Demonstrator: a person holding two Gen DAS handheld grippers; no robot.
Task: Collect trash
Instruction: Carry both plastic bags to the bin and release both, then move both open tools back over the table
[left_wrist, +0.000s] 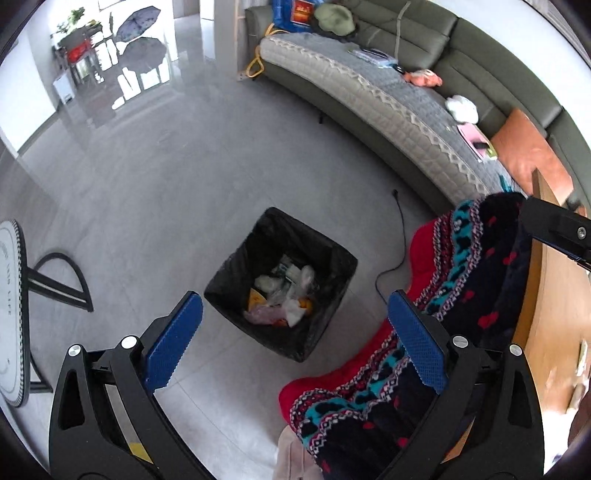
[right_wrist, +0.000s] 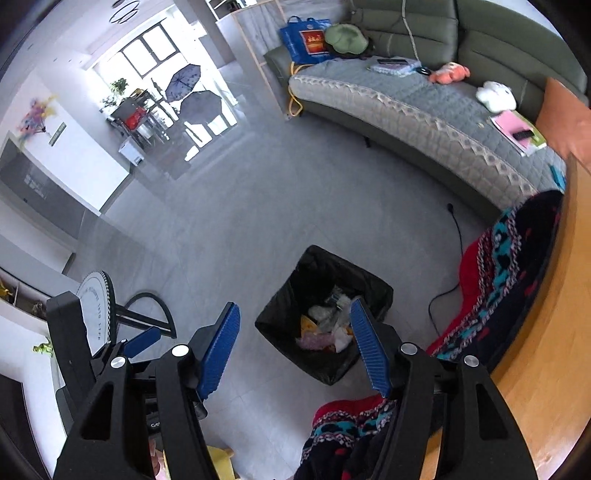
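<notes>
The trash bin (left_wrist: 280, 284), a square tub lined with crinkled black plastic, stands on the grey tiled floor (left_wrist: 166, 206) with its mouth up and one corner toward the sofa (left_wrist: 369, 99), holding crumpled white, pink and yellow trash (left_wrist: 284, 299). The left gripper (left_wrist: 295, 339) hangs above it with jaws spread wide and empty; the right gripper (right_wrist: 295, 347) is likewise parted with nothing between. Only the right wrist view shows the wall cabinet (right_wrist: 44, 199), and the patterned knit blanket (left_wrist: 461, 295) drapes beside the bin.

Round white tabletop (right_wrist: 96, 308): lettering ending "LIFE", rest unclear.
</notes>
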